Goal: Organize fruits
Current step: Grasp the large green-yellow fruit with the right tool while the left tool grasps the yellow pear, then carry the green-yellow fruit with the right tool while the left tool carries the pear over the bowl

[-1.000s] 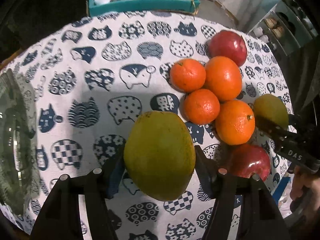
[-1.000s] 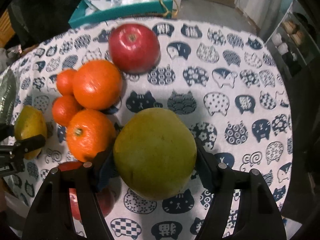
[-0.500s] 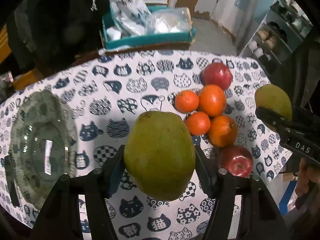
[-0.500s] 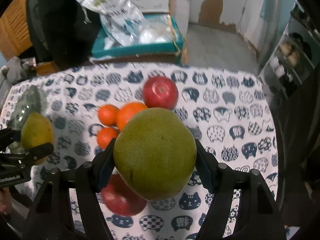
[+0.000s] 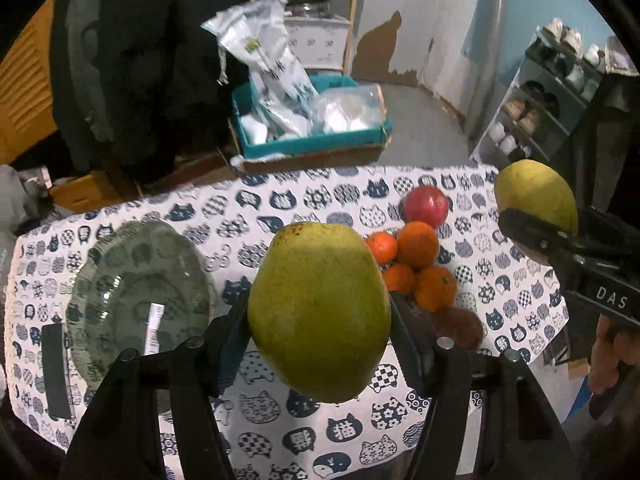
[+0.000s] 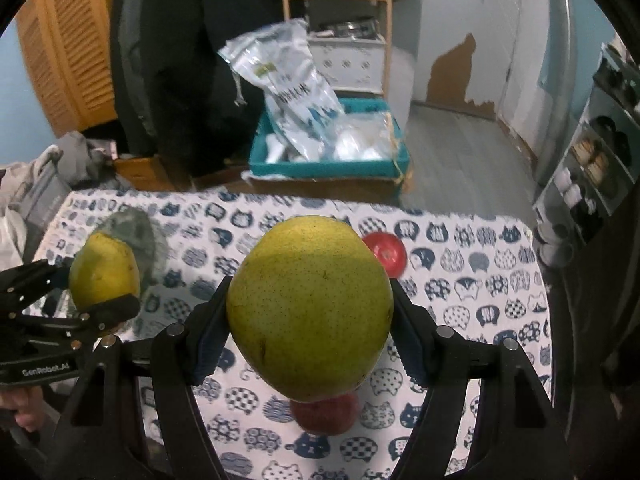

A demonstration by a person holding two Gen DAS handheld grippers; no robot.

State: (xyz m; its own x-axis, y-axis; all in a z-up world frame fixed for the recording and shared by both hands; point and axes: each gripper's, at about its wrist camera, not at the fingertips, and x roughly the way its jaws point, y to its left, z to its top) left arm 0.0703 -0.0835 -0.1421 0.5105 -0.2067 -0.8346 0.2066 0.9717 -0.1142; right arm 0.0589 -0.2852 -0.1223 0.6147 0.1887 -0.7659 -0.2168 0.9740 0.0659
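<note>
I have a pear clamped in each gripper, left gripper [image 5: 320, 320] on one pear [image 5: 320, 308], right gripper [image 6: 308, 324] on the other pear [image 6: 310, 308], both high above the table [image 5: 280, 432]. Best to carry them level to the glass plate [image 5: 136, 300] at far left (no squeezing harder). Oranges [image 5: 416, 268] and apples [image 5: 425, 207] sit right, on cat-print cloth; a teal box [image 5: 312, 144] stands beyond.

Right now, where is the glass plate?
In the left wrist view the glass plate lies on the cat-print tablecloth at the left, across from the oranges.
</note>
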